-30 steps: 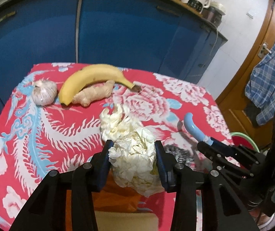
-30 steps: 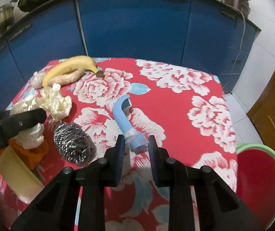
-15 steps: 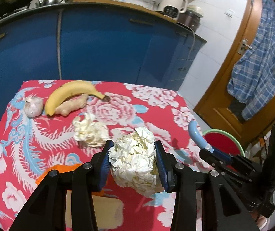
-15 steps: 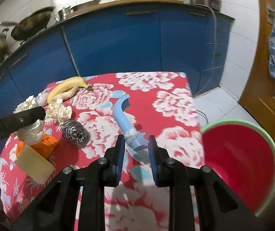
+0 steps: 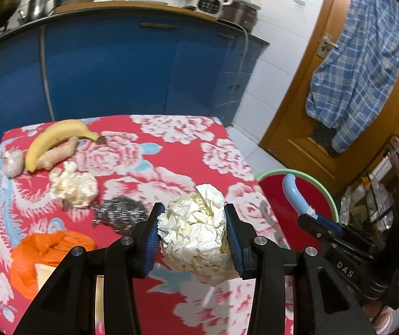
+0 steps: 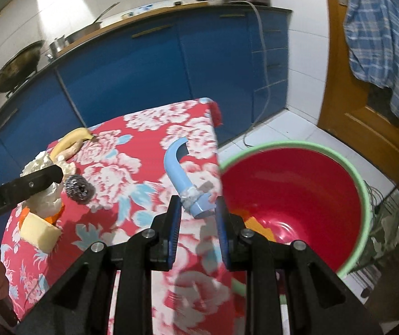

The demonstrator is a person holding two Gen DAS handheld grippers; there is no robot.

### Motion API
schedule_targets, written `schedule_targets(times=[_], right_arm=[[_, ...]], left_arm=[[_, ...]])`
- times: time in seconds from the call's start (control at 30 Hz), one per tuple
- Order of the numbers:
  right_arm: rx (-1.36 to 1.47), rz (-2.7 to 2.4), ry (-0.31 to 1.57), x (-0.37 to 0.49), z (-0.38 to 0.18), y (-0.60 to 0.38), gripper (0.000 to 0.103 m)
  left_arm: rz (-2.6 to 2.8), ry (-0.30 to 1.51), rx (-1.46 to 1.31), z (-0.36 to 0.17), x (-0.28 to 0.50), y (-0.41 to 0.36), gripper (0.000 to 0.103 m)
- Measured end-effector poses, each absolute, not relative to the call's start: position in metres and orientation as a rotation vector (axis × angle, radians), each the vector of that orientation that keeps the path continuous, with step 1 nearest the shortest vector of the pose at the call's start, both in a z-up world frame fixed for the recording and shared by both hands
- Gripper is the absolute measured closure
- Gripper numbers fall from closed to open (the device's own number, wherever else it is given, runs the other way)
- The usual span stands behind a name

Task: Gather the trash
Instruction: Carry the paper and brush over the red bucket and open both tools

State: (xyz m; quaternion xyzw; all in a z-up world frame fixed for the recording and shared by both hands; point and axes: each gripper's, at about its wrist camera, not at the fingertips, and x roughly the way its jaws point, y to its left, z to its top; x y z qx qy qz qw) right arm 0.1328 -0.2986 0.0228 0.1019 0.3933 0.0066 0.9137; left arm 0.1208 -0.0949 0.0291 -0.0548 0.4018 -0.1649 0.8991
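- We're holding a crumpled paper wad (image 5: 196,234) in the left gripper (image 5: 195,240), pads pressing on both sides, jaws partway open around it, wad up off the tablecloth (image 5: 171,153).
- We're gripping a curved blue tube (image 6: 181,178) by its lower end in the right gripper (image 6: 198,212), jaws narrow.
- Red bucket w/ green rim (image 6: 364,195) is sitting just right of & below the right gripper.
- 2nd paper wad (image 5: 73,187) & steel scrubber (image 5: 121,213) are lying ahead-left of the left gripper; banana (image 5: 57,139), ginger (image 5: 57,156), garlic (image 5: 12,162) further ahead; orange bag (image 5: 43,254) close on its left.
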Motion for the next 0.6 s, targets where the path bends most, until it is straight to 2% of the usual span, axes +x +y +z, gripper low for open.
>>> schedule_targets(times=[0.6], right_arm=[[0.373, -0.160, 0.885, 0.098, -0.014, -0.379, 0.076]], left_arm=[[-0.465, 0.882, -0.013, 0.011, 0.112, -0.173, 0.059]])
